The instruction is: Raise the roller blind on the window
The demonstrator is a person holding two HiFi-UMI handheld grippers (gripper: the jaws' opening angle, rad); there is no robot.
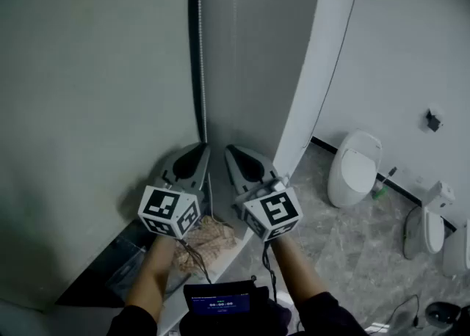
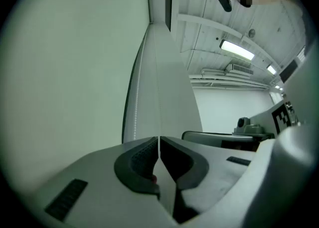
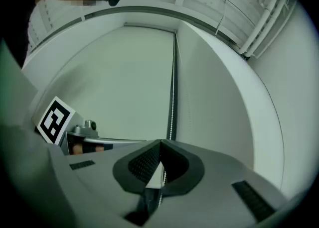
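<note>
while the right claw (image 3: pixel 160 145) pinches the bead chain (image 3: pixel 173 97), left claw (image 2: pixel 158 140) sits closed.

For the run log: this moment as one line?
roller blind down | left gripper shut on bead chain | right gripper shut on bead chain | grippers side by side

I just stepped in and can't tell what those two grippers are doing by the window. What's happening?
A person holds a gripper in each hand at the bead chain beside the roller blind. The left gripper and right gripper each have their jaws shut on a strand of it. The blind hangs low, not yet raised.
</note>
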